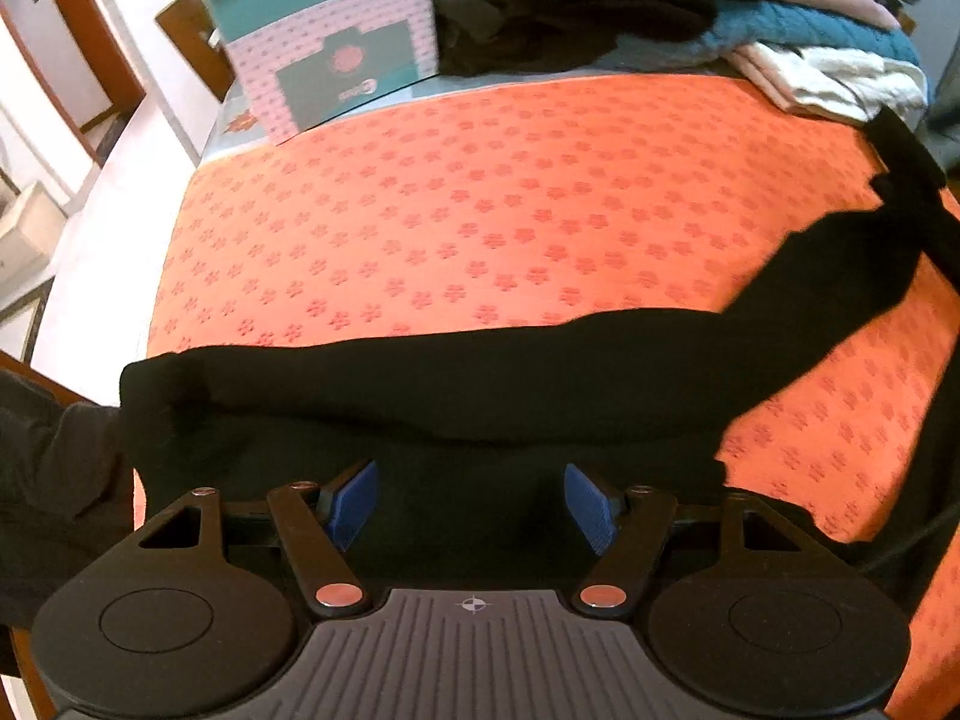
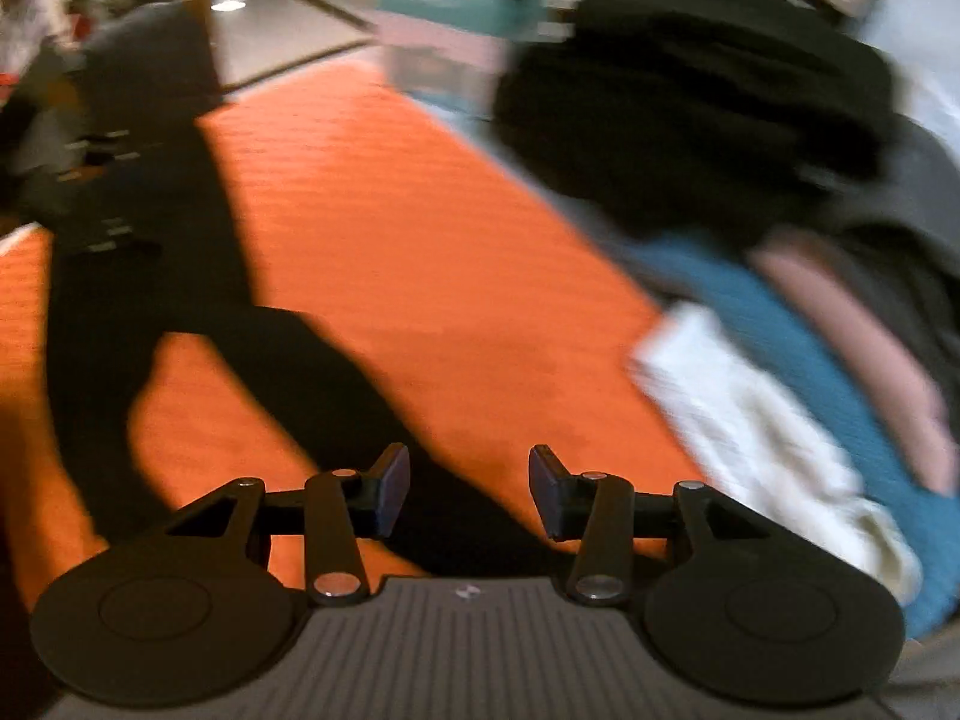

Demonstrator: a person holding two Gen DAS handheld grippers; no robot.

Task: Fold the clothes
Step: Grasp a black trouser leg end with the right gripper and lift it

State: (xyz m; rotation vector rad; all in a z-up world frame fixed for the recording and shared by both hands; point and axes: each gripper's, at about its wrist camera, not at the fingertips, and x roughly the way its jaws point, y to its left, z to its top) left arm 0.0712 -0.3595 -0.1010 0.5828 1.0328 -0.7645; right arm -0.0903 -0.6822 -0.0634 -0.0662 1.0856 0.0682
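While the left gripper (image 1: pixel 471 501) hovers with jaws spread over the black garment (image 1: pixel 480 384), and the right gripper (image 2: pixel 469 492) is likewise spread, that garment sprawls partly folded across the orange bench (image 1: pixel 480 180); folded clothes (image 1: pixel 828 60) are stacked beyond.

One black garment (image 1: pixel 456 396) at 6 o'clock; one orange patterned cloth (image 1: pixel 480 210); two teal boxes (image 1: pixel 336 54) at 11 o'clock; one pile of folded clothes (image 1: pixel 828 54) at 1 o'clock.
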